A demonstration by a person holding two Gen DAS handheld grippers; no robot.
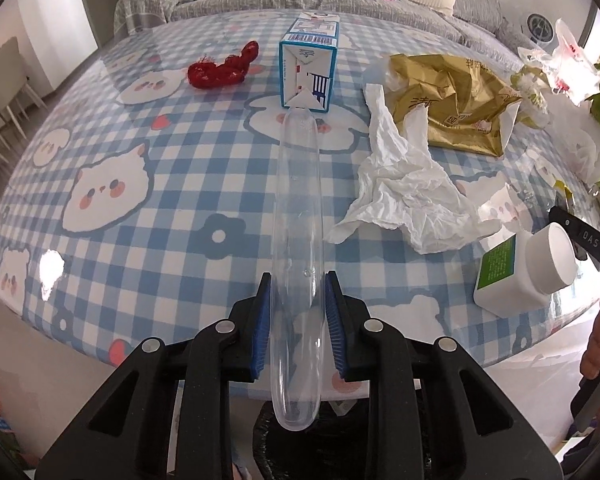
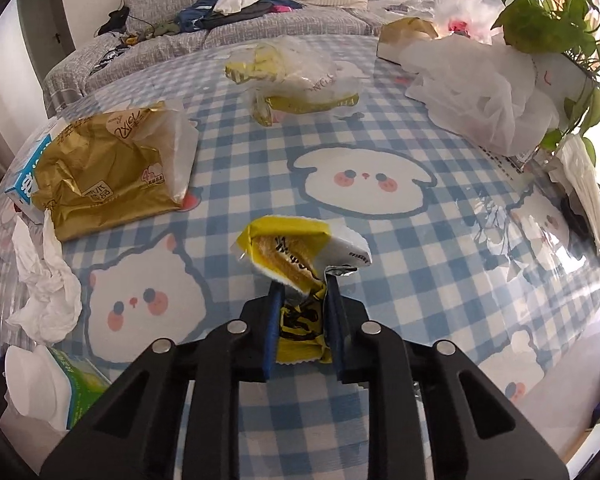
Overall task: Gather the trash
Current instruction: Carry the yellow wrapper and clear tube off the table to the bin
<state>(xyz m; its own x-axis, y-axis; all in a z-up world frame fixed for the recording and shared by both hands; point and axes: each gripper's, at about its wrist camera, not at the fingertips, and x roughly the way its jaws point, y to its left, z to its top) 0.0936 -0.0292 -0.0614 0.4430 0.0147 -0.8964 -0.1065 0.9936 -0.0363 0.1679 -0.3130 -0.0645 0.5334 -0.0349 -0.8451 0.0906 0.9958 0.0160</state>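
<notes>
My left gripper [image 1: 298, 280] is shut on a long clear plastic tube [image 1: 298, 216] that sticks out forward over the checked table [image 1: 172, 184]. Beyond it lie a red net scrap [image 1: 222, 68], a blue-white carton [image 1: 308, 66], a gold wrapper [image 1: 448, 96], a crumpled white tissue [image 1: 404, 184] and a white pill bottle [image 1: 520, 268]. My right gripper [image 2: 302, 284] is shut on a yellow snack wrapper [image 2: 300, 256], held above the table [image 2: 380, 264]. The gold wrapper [image 2: 104, 172], the tissue [image 2: 44, 284] and a yellow-clear bag [image 2: 296, 80] also lie there.
A black-lined bin [image 1: 340, 440] sits below the table's near edge under the left gripper. White plastic bags [image 2: 484, 88] and a green plant [image 2: 556, 8] crowd the table's right side. A grey sofa [image 2: 228, 28] with clothes stands behind.
</notes>
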